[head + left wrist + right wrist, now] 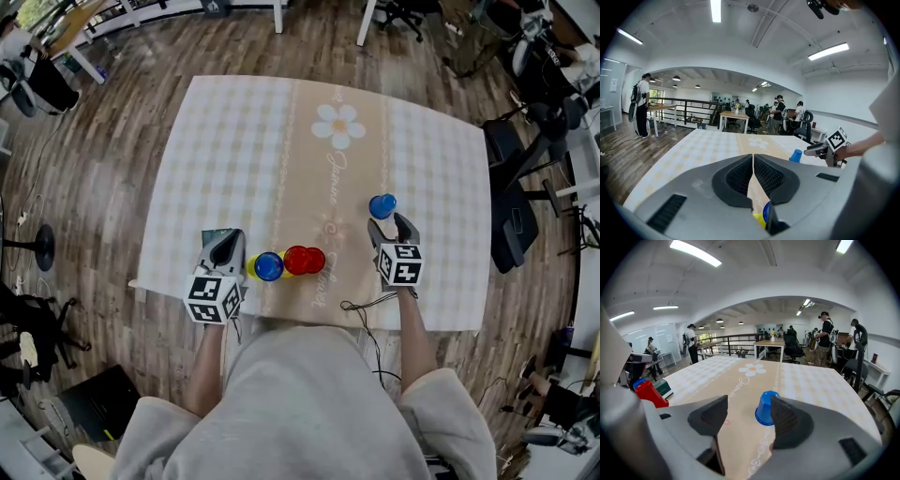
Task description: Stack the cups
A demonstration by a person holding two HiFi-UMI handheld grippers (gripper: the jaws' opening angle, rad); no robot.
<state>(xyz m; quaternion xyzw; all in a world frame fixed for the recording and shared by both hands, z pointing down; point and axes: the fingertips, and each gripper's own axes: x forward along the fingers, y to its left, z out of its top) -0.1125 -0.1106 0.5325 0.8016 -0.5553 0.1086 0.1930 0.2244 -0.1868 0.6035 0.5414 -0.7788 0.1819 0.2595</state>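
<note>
An upside-down blue cup (382, 205) stands on the checked tablecloth (244, 141), right of the middle. My right gripper (390, 225) is open just behind it; in the right gripper view the blue cup (766, 407) sits just ahead of the gap between the jaws, untouched. Near the front edge lies a blue cup nested in a yellow one (264, 266), with red cups (304, 260) lying beside it. My left gripper (228, 236) is shut and empty, just left of the yellow-and-blue pair (763, 214). The left gripper view also shows the far blue cup (796, 155).
A small green box (663, 387) lies by the left gripper. Office chairs (511, 197) and cables crowd the wooden floor on the right. Desks and people stand at the back of the room (778, 112). A cable (361, 307) trails off the table's front edge.
</note>
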